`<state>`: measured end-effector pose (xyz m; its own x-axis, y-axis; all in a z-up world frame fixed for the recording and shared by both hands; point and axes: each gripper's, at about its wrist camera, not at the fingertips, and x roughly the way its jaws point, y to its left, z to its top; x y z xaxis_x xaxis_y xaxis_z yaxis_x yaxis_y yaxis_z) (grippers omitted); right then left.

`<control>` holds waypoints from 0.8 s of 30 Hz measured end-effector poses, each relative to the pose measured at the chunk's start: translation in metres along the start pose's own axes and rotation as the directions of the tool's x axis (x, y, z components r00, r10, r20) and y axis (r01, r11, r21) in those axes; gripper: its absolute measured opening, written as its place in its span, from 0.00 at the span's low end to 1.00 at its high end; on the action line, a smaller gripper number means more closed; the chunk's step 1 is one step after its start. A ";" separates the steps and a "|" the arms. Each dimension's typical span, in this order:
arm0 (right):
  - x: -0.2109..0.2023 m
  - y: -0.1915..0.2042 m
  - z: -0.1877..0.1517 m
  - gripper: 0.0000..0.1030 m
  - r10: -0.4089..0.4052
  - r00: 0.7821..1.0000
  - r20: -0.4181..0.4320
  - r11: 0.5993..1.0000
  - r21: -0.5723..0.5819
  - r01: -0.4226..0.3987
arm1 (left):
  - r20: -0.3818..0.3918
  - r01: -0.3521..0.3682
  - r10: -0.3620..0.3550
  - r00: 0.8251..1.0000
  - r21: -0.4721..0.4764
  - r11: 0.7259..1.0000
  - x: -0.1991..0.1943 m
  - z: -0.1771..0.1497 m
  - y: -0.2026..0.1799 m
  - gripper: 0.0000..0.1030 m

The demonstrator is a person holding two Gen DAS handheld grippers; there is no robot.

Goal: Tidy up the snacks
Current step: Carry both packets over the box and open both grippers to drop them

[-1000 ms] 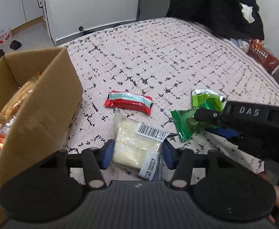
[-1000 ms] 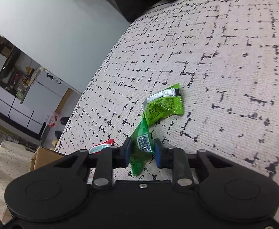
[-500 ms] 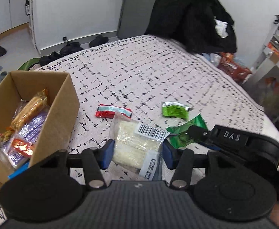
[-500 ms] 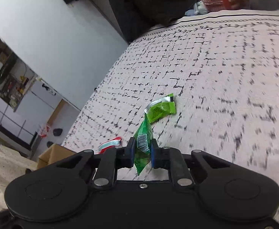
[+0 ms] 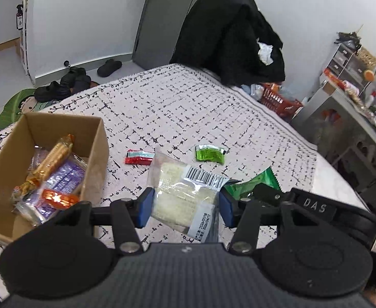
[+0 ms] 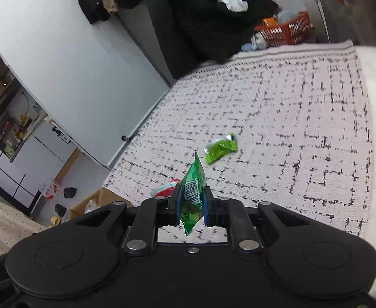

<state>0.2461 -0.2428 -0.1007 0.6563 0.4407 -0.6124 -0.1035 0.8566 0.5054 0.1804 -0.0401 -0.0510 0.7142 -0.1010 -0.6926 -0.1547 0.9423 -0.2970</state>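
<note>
Two snack packets lie loose mid-bed on the patterned bedspread [image 5: 188,107]: one red wrapper [image 5: 139,156], one light green packet [image 5: 209,153]. One cardboard box [image 5: 95,151] at the bed's left edge holds several snacks. Left gripper [image 5: 185,206], angled downward, clamps a clear rice-cracker pack [image 5: 182,195] above the bed; right gripper [image 6: 192,202], likewise tilted, pinches one dark green packet [image 6: 193,192] aloft.

A black coat [image 5: 229,38] is heaped at the bed's [image 5: 175,107] twelve o'clock end. An orange basket [image 5: 278,101] sits at two o'clock beside it. Dark shoes [image 5: 69,83] lie on the floor at ten o'clock, by a green mat [image 5: 13,107].
</note>
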 end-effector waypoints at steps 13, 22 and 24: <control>-0.020 0.058 -0.007 0.15 0.020 0.999 0.029 0.998 -0.066 -0.018 | 0.033 0.008 -0.006 0.999 -0.057 0.998 -0.035 0.004 0.044 0.51; -0.014 0.100 -0.019 0.15 0.036 0.999 0.013 0.992 -0.123 -0.034 | 0.036 -0.056 0.062 0.997 -0.140 0.989 -0.042 0.005 0.093 0.51; -0.011 0.110 -0.021 0.15 0.035 0.999 0.010 0.989 -0.142 -0.033 | 0.030 -0.067 0.073 0.997 -0.169 0.983 -0.041 0.005 0.105 0.51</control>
<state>0.2114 -0.1480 -0.0511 0.6601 0.4675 -0.5880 -0.2301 0.8709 0.4342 0.1385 0.0651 -0.0504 0.7214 -0.0219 -0.6921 -0.3153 0.8795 -0.3565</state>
